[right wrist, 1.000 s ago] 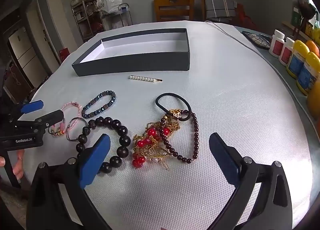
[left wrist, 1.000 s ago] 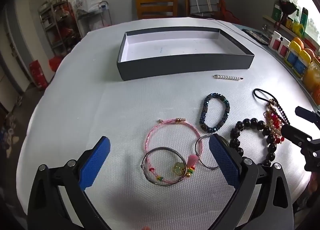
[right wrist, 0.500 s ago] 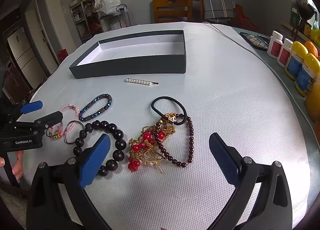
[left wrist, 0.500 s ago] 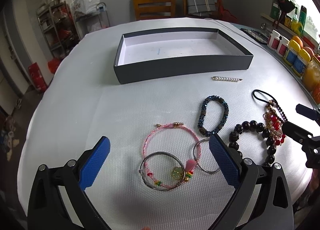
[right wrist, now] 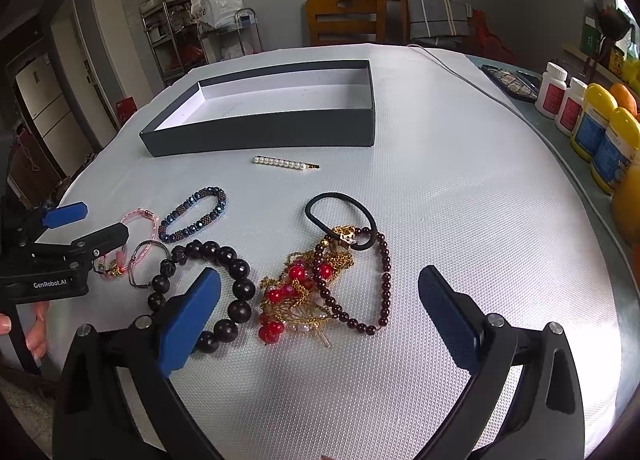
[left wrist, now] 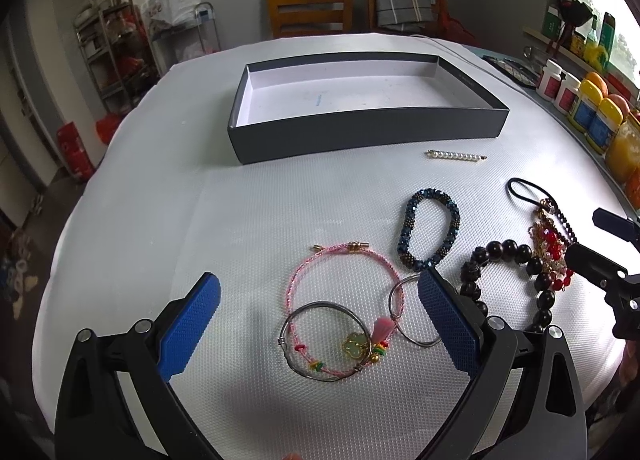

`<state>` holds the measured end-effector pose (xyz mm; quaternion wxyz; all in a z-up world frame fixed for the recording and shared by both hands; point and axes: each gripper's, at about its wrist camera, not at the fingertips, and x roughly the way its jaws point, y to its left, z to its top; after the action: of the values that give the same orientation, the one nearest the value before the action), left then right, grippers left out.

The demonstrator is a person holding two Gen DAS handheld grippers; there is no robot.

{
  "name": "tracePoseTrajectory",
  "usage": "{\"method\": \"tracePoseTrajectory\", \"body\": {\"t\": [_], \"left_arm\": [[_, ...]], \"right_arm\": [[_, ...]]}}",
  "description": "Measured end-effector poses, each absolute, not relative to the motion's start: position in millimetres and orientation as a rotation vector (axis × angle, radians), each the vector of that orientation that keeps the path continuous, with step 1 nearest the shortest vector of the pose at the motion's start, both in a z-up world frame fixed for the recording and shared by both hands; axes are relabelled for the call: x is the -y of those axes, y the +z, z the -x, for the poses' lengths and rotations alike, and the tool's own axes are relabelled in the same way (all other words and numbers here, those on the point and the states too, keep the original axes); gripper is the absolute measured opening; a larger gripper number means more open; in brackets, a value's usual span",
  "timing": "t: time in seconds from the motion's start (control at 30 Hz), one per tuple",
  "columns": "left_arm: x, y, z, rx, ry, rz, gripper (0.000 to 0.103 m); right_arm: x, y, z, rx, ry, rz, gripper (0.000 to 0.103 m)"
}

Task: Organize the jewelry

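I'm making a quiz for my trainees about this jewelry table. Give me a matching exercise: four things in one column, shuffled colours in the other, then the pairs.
Things:
1. box
2. hair clip
3. hair tie
4. cord bracelet

Colours:
A. black
B. pink
C. dark grey outside, white inside
D. pearl white

Pairs: 1-C, 2-D, 3-A, 4-B

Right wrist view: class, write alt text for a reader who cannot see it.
The open right gripper hovers over a tangle of red-bead and gold jewelry on a white table. An empty dark box sits beyond; the left gripper, also open, enters at left.
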<state>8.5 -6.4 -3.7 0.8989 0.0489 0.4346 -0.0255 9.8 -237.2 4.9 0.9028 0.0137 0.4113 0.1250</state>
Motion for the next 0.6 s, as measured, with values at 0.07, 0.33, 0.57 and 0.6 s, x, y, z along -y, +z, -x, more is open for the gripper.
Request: {"method": "tracePoseTrajectory", "body": {"t": [0.07,0.33,0.57,0.6], "left_arm": [[6.0,-4.1,-8.2,-0.903,-0.057,-0.095,0.1],[-0.2,-2.1,-7.9,-0.889,-0.144,-0.035,0.1],[-4.8,5.0,-14.5,-0.859,-0.125,-0.086,0.1],[-4.9,5.5,-15.0,-0.857,-0.123,-0.096,0.1]], "right_arm": [[237.5,4.7,-10.0,-0.85,0.257,-0.027,0.097],[251.7,13.2,-21.1,-0.81,0.232,-0.017,0.097],[262.6,17.0,-44.1,-0.802,0.192,0.041,0.093],[262.8,15.4,-46.0,-0.807,0.198,0.043,0.089]]}}
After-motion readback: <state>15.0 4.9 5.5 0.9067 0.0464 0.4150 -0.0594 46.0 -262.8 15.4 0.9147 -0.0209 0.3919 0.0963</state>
